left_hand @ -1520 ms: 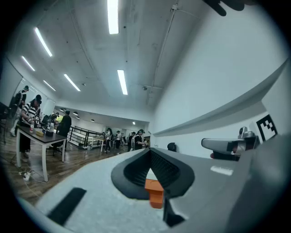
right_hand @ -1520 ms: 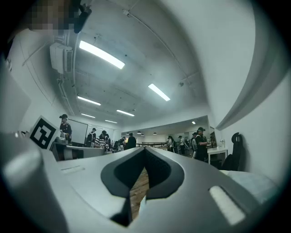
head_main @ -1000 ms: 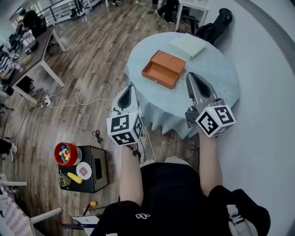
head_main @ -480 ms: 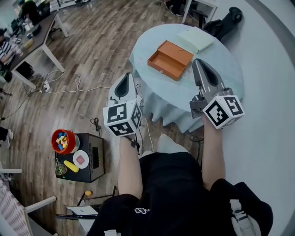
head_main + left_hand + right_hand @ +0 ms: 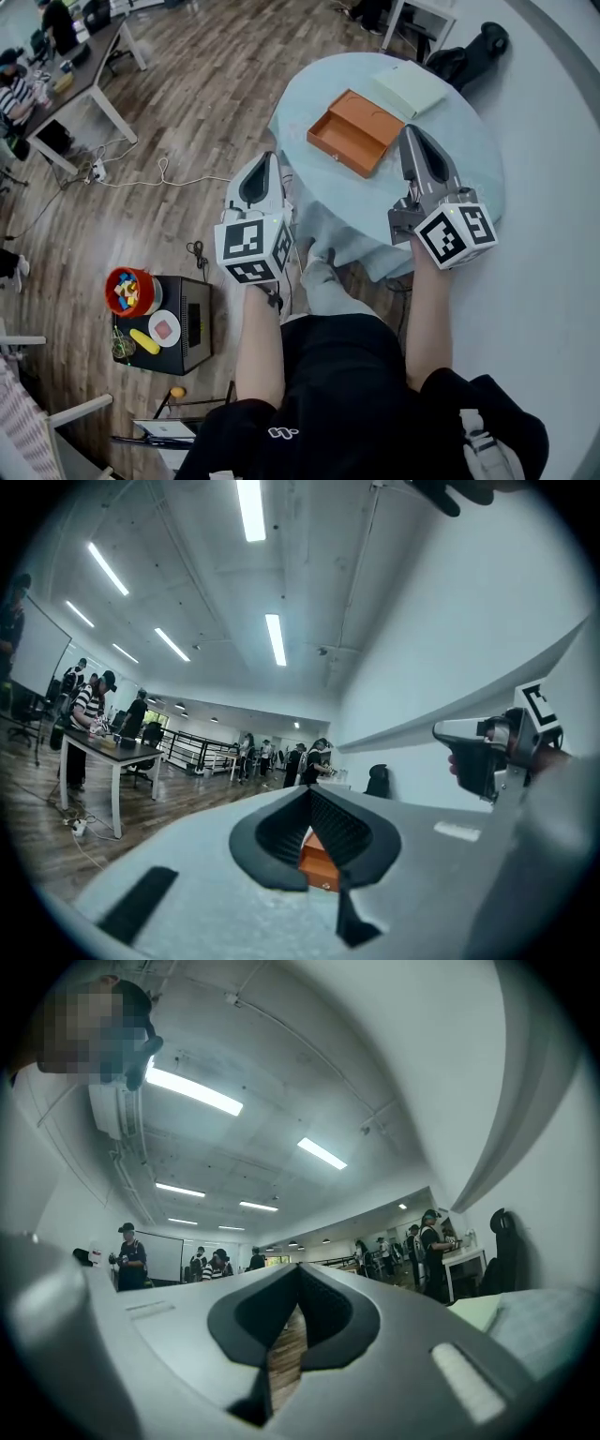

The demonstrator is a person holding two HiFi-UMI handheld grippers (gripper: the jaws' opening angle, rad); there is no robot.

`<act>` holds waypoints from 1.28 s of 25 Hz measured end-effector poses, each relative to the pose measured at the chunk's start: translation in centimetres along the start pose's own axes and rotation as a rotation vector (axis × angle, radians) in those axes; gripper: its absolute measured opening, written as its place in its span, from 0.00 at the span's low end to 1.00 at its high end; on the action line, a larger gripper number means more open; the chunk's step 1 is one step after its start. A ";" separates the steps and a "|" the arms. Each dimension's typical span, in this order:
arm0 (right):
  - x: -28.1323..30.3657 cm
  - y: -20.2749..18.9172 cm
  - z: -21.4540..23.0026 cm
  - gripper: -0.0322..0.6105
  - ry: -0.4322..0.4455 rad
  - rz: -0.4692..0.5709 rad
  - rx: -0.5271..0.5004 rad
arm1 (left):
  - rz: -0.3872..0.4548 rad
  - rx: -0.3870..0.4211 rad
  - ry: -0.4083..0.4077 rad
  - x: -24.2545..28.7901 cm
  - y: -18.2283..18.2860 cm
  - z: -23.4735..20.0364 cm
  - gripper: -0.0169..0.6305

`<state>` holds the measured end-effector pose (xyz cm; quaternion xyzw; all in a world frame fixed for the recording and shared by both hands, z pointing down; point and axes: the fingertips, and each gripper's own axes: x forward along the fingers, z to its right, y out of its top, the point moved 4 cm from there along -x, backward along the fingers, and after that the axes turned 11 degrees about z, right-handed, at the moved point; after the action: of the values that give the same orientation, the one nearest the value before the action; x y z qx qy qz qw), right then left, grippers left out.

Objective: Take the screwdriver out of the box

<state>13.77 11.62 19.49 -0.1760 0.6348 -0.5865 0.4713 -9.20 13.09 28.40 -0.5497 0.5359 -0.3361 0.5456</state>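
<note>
While left gripper [image 5: 268, 159] and right gripper [image 5: 411, 133] are closed, empty, the right's nearer, just right of the orange box [image 5: 356, 131].

No words, numbers or brand names can be read anywhere. The left cube [image 5: 253, 249] on the left claw [image 5: 266, 157] and the right cube [image 5: 457, 236] on the right claw [image 5: 411, 131] carry black-and-white square markers, patterns only, no letters. There is a small white logo [image 5: 270, 433] on the person's black top [image 5: 328, 394], too small to read.
</note>
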 end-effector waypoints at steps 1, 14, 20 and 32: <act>0.6 -0.4 0.5 0.06 -0.002 -0.001 0.012 | -0.009 0.011 -0.005 0.6 -0.1 0.0 0.03; 9.7 -11.4 16.3 0.06 -0.165 -0.072 0.103 | -0.145 0.045 -0.063 17.7 -9.0 -1.7 0.03; 13.1 -14.2 25.3 0.06 -0.266 -0.101 0.110 | -0.194 0.044 -0.131 28.0 -12.6 -0.1 0.03; 18.5 -22.0 30.1 0.06 -0.228 -0.256 0.149 | -0.333 0.054 -0.175 35.7 -18.3 -1.7 0.03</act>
<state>21.61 -25.69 36.29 -0.2853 0.5043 -0.6633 0.4737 0.34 -24.51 38.56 -0.6433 0.3788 -0.3869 0.5413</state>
